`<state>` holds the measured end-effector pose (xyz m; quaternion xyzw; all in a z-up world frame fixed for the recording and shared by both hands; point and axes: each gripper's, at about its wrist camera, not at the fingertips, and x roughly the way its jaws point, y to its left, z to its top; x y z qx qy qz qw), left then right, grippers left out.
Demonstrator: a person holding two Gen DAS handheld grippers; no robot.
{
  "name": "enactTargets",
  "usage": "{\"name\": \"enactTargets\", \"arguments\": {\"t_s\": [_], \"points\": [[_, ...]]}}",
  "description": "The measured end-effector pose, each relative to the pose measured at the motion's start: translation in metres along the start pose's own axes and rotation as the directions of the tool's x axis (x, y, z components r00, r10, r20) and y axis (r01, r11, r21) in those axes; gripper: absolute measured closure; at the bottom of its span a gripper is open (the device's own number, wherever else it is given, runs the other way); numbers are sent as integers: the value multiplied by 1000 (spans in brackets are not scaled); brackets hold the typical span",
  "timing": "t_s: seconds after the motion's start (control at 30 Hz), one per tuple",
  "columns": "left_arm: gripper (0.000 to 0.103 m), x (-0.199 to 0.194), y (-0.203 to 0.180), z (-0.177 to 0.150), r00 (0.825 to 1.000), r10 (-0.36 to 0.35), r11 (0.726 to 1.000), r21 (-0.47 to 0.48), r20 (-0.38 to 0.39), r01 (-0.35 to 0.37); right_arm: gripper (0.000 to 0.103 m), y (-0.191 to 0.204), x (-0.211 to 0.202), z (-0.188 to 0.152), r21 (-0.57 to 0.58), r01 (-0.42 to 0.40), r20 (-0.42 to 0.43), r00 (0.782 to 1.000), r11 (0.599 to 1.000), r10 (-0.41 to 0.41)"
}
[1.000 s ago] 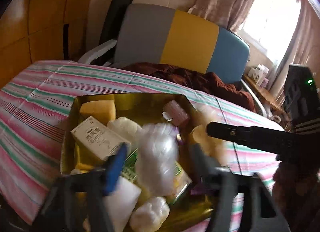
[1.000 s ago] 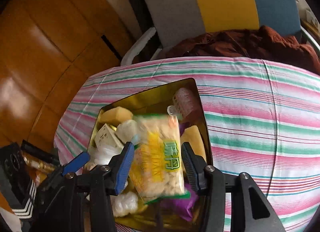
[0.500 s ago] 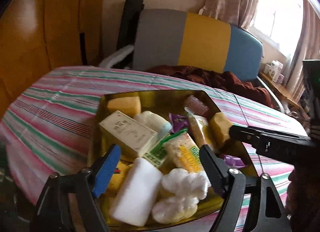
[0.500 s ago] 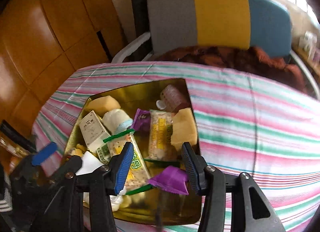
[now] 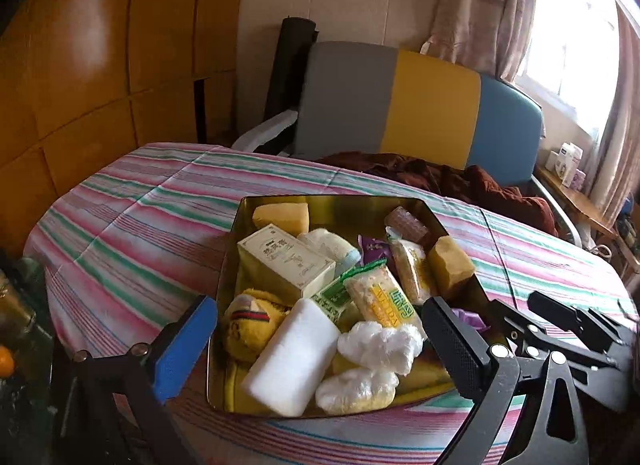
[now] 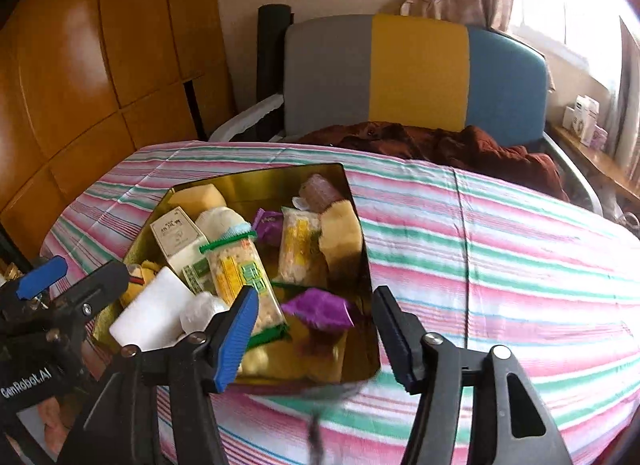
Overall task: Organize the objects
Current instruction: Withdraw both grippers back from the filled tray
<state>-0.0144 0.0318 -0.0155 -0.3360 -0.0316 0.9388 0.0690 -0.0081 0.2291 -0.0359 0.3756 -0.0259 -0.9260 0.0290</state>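
Striped cloth covers the bench point(image 5: 120, 233), and ahead of and below both grippers sits the gold tray point(image 5: 340, 207), heaped with packets, sponges and a box. The left gripper point(image 5: 320, 341) is opening wide and empty above the white block point(image 5: 292, 365); the right gripper point(image 6: 316, 329) is also opening, empty, over the purple packet point(image 6: 318, 309). Judging by this, a drop-off is ending, and the next move calls for choosing the next item.

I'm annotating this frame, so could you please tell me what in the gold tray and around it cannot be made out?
- Left wrist view: gold tray's floor, buried under piled snacks.
- Left wrist view: yellow plush toy, half hidden by the white foam block.
- Right wrist view: tray's near rim, blurred.
- Both views: print on the cream box, too small to read.
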Motion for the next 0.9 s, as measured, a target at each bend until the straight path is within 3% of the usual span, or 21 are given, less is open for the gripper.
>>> {"name": "enactTargets", "arguments": {"t_s": [0.2, 0.9], "points": [[0, 2, -4, -9, 996, 80, 997, 8, -26, -80, 40, -7, -1, -10, 17, 23, -4, 1000, 1000, -23], [1, -4, 4, -14, 999, 34, 999, -42, 18, -33, 40, 5, 4, -10, -16, 5, -14, 1000, 1000, -5]]}}
